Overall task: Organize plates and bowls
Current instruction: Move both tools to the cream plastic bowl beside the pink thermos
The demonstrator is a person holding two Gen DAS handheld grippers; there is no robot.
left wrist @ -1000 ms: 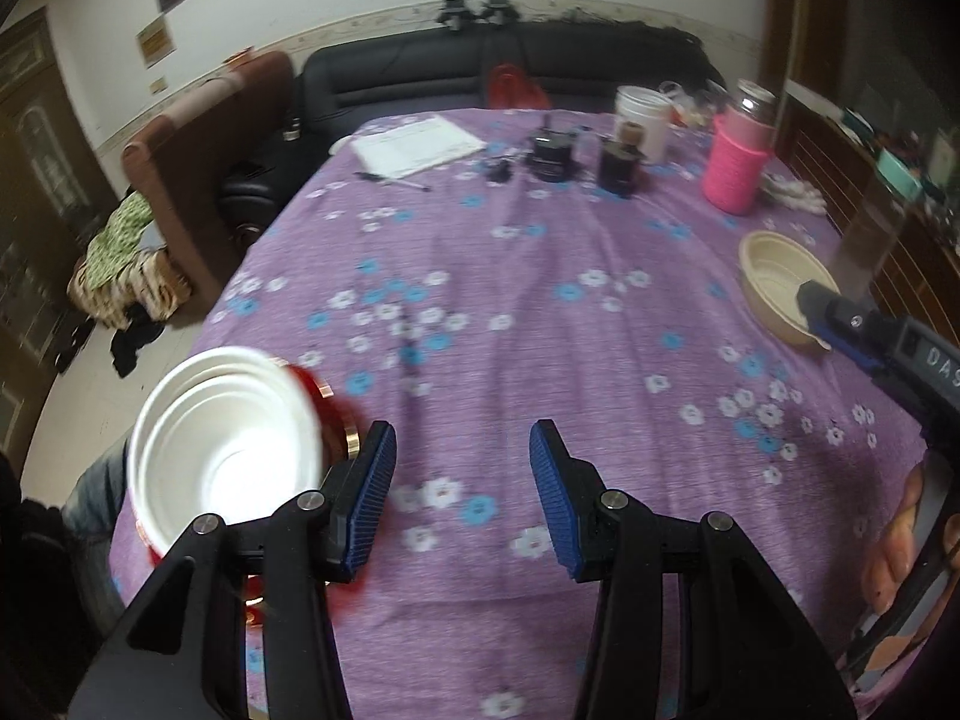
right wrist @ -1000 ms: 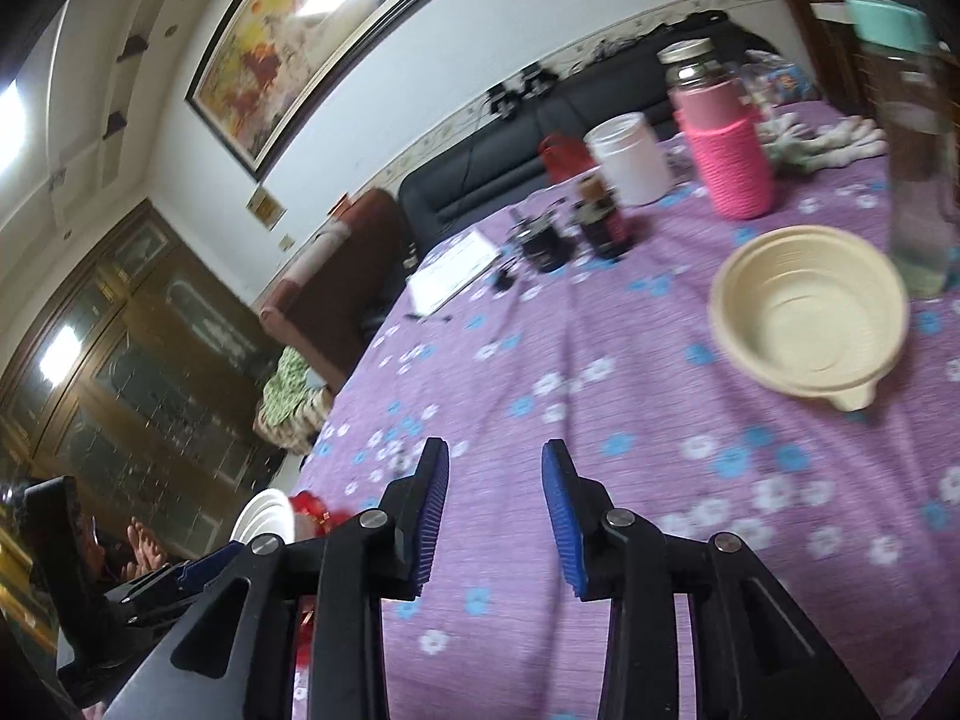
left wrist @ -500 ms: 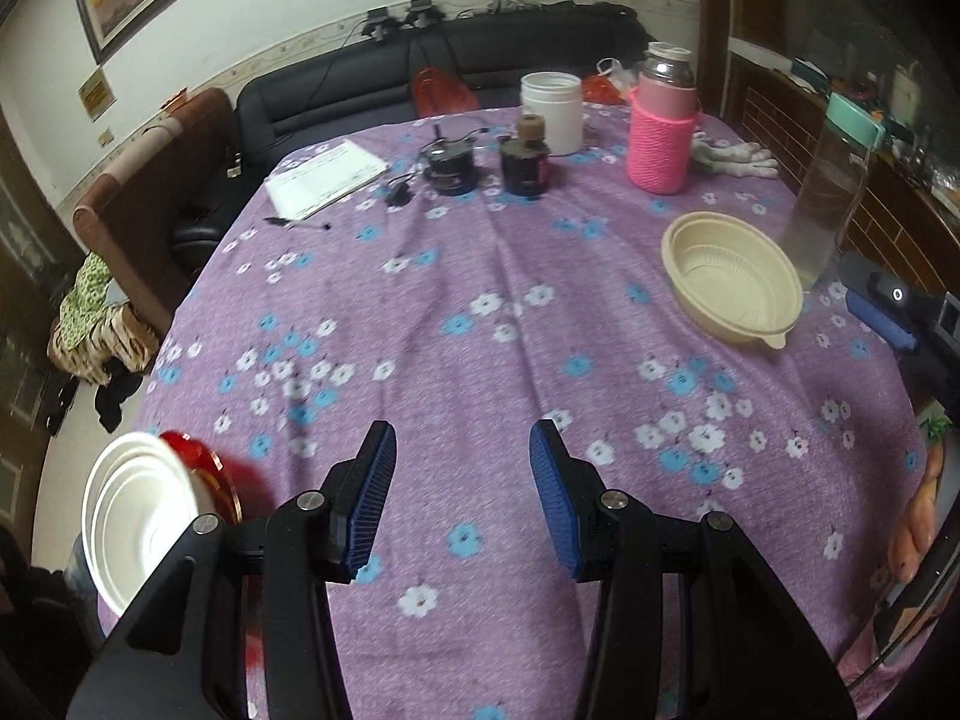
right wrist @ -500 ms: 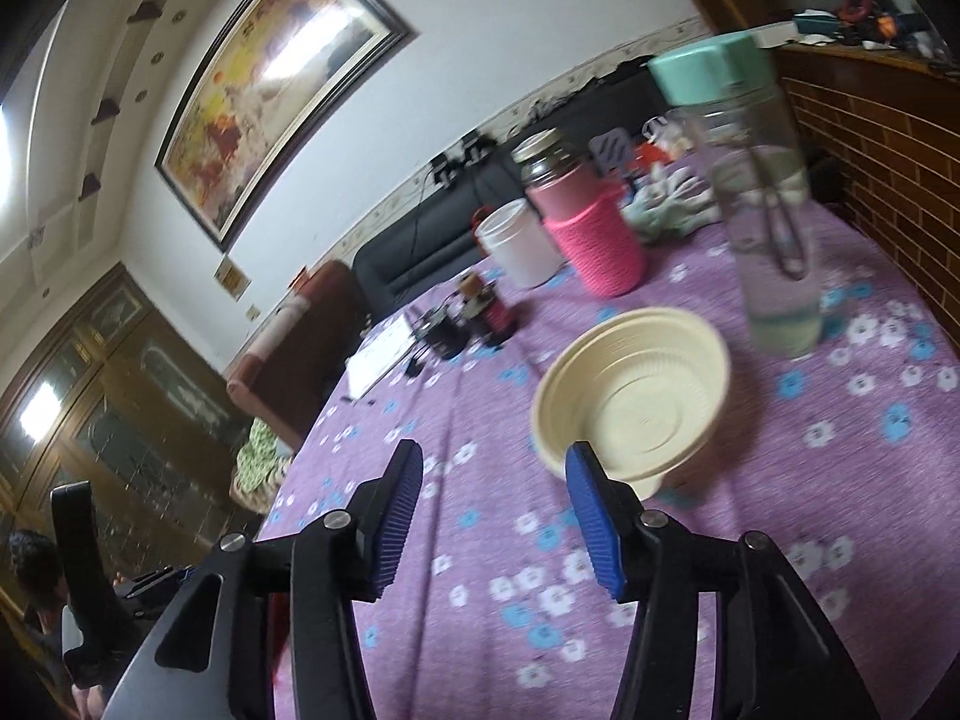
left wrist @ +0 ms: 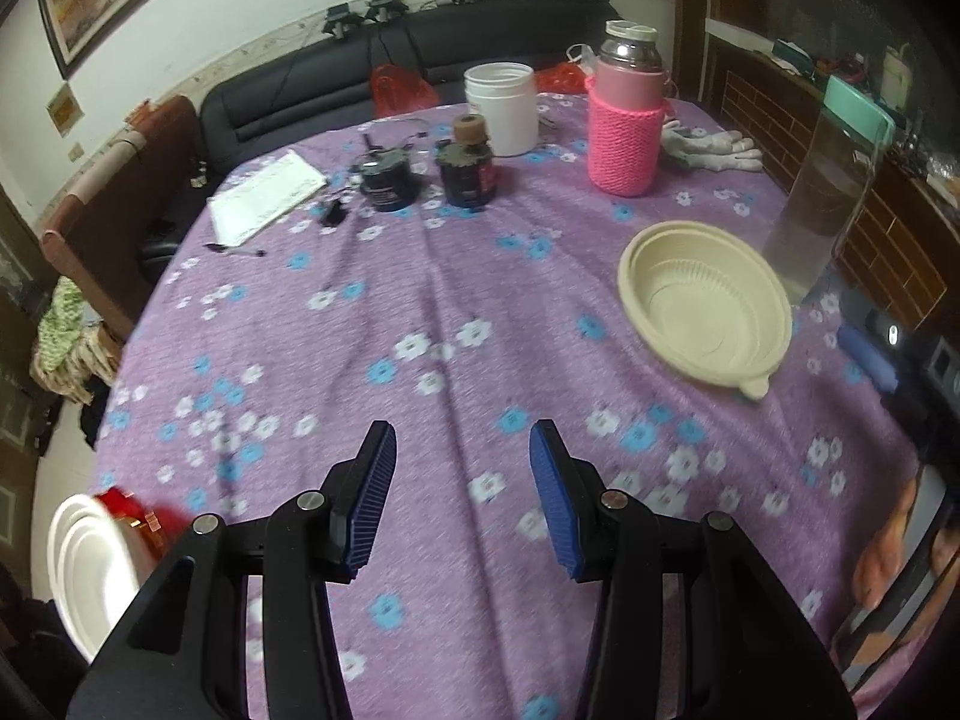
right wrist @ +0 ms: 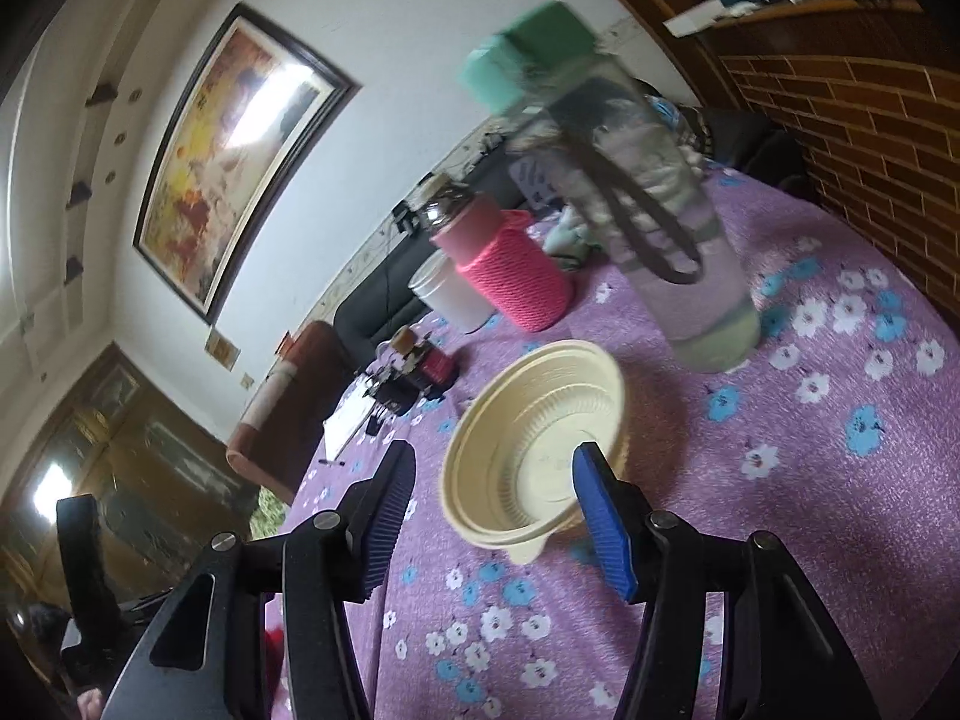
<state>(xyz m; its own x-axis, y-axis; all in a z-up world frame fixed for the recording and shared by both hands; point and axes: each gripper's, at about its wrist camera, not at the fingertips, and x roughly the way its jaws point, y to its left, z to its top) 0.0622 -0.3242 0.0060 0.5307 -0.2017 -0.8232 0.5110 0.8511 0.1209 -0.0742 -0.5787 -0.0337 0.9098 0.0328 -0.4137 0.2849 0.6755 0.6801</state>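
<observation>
A cream plastic bowl (left wrist: 702, 306) with a small tab on its rim rests on the purple flowered tablecloth (left wrist: 420, 312) at the right. My right gripper (right wrist: 495, 480) is just in front of that bowl (right wrist: 528, 420). Its jaws are opening, with the bowl's near rim showing between the blue pads and neither pad pressing on it. My left gripper (left wrist: 462, 480) is open over bare cloth with nothing between its fingers. A stack of white bowls (left wrist: 84, 564) beside a red object (left wrist: 129, 510) sits at the table's near left edge.
A clear bottle with a green lid (right wrist: 660, 228) stands right behind the cream bowl. Farther back are a pink knit-covered flask (left wrist: 627, 120), a white jar (left wrist: 501, 105), two dark jars (left wrist: 465, 171), a notepad (left wrist: 264, 198) and gloves (left wrist: 714, 147). A brick wall (right wrist: 870, 120) borders the right.
Both grippers have travelled right across the table. The white bowl stack slid to the left view's lower corner. The cream bowl now fills the space ahead of the right gripper, whose jaws have widened.
</observation>
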